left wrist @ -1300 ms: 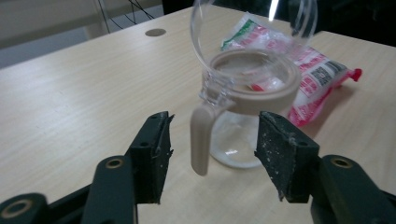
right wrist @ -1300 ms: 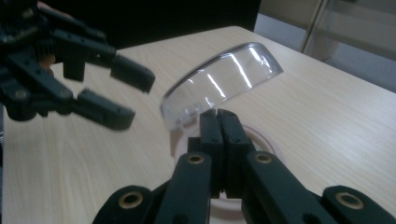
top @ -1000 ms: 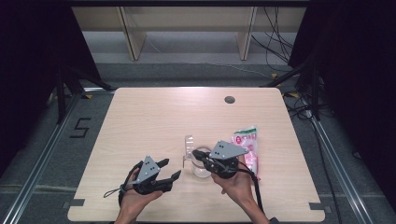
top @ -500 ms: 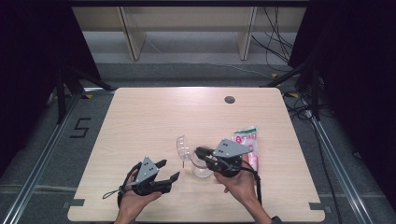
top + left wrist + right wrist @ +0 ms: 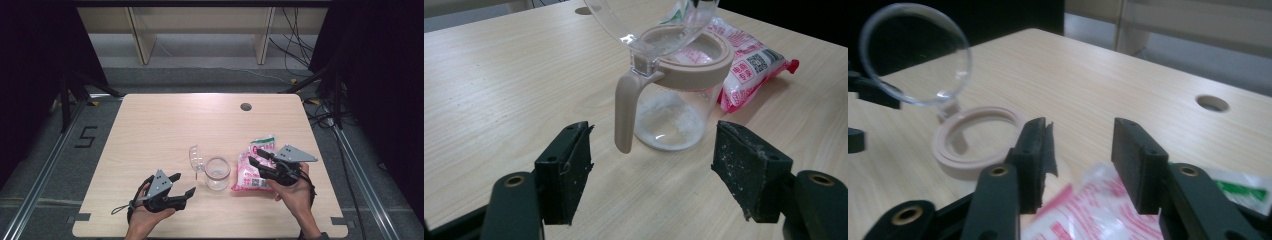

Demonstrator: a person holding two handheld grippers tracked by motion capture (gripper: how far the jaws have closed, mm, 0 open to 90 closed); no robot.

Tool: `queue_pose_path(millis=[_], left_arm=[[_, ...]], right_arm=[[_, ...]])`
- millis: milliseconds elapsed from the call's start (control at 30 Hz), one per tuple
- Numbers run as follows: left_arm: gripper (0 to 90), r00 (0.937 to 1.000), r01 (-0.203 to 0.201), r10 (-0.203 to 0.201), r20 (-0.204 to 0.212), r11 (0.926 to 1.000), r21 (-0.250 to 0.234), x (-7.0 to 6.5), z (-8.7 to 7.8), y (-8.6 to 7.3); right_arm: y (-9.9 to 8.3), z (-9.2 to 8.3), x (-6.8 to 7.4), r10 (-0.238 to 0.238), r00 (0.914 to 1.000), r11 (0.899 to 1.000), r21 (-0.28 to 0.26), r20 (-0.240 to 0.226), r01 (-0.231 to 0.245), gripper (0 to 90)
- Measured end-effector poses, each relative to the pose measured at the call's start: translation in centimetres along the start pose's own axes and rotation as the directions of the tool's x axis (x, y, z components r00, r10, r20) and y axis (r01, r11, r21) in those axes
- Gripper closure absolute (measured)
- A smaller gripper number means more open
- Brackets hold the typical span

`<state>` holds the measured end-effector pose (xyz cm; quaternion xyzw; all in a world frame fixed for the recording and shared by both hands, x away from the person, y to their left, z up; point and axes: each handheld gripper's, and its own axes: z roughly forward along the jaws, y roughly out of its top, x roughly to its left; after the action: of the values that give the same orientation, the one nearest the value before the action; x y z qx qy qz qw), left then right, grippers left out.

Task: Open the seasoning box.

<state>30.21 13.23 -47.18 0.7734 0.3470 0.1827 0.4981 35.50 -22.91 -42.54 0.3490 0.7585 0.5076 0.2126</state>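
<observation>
A clear jar (image 5: 217, 173) with a beige rim and its lid (image 5: 196, 158) flipped up stands on the surface (image 5: 165, 125), holding a little white powder. The left tongs (image 5: 181, 184), spread and empty, rest just left of the jar. The right tongs (image 5: 255, 159), jaws just opening, hover over the pink packet (image 5: 250, 172) right of the jar, apparently not gripping it.
</observation>
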Motion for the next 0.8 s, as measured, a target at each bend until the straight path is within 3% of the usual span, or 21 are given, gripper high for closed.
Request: queue_pose_path(millis=[33, 167, 200, 300, 467, 533, 600, 633, 667, 700, 733, 800], left_arm=[[31.8, 0.9999, -0.013, 0.013, 0.001, 0.9999, 0.002, -0.2, 0.1, 0.0], [30.8, 0.9997, -0.009, 0.009, 0.021, 0.9999, 0.012, -0.6, 0.5, -0.1], [30.4, 0.9996, -0.017, 0.016, 0.023, 0.9997, 0.017, -0.7, 0.5, -0.1], [30.1, 0.9996, -0.016, 0.016, 0.024, 0.9996, 0.021, -0.9, 0.6, -0.1], [29.4, 0.9991, -0.01, 0.009, 0.042, 0.9998, 0.02, -1.2, 0.8, -0.1], [29.3, 0.9988, -0.017, 0.016, 0.046, 0.9995, 0.026, -1.3, 0.8, -0.1], [29.2, 0.9988, -0.006, 0.005, 0.048, 0.9998, 0.02, -1.5, 0.9, -0.1], [29.1, 0.9987, -0.009, 0.007, 0.049, 0.9997, 0.021, -1.5, 0.9, -0.1], [29.1, 0.9987, -0.007, 0.007, 0.05, 0.9998, 0.018, -1.5, 0.9, -0.1], [29.0, 0.9987, -0.001, 0.001, 0.052, 0.9999, 0.012, -1.6, 1.0, -0.1], [29.0, 0.9985, 0.003, -0.004, 0.055, 0.9999, 0.011, -1.7, 1.0, -0.1], [29.0, 0.9977, -0.024, 0.023, 0.064, 0.9997, 0.009, -1.6, 1.0, 0.0]], right_arm=[[-0.2, -0.1, -0.1, 0.031, 0.9995, 0.999, -0.006, 0.007, -0.031, 55.0], [-1.1, -0.6, -1.7, 0.033, 0.9982, 0.999, 0.015, 0.051, -0.034, 51.7], [-1.3, -0.6, -1.8, 0.061, 0.9963, 0.998, 0.007, 0.062, -0.061, 51.0], [-1.7, -0.9, -2.7, 0.065, 0.9943, 0.998, 0.021, 0.084, -0.067, 48.8], [-2.4, -1.3, -3.5, 0.12, 0.9877, 0.992, 0.015, 0.1, -0.122, 46.8], [-2.5, -1.4, -3.8, 0.13, 0.9844, 0.991, 0.029, 0.118, -0.134, 45.6], [-2.7, -1.5, -4.4, 0.113, 0.9871, 0.992, 0.033, 0.113, -0.118, 44.0], [-2.8, -1.6, -4.3, 0.144, 0.9809, 0.988, 0.036, 0.131, -0.15, 43.0], [-2.9, -1.6, -4.6, 0.132, 0.982, 0.989, 0.047, 0.135, -0.139, 41.8], [-3.0, -1.6, -4.6, 0.153, 0.9784, 0.985, 0.055, 0.139, -0.162, 41.1], [-3.2, -1.5, -4.9, 0.137, 0.9804, 0.988, 0.056, 0.142, -0.146, 40.8], [-3.4, -1.4, -5.0, 0.164, 0.976, 0.984, 0.049, 0.143, -0.173, 40.1]])
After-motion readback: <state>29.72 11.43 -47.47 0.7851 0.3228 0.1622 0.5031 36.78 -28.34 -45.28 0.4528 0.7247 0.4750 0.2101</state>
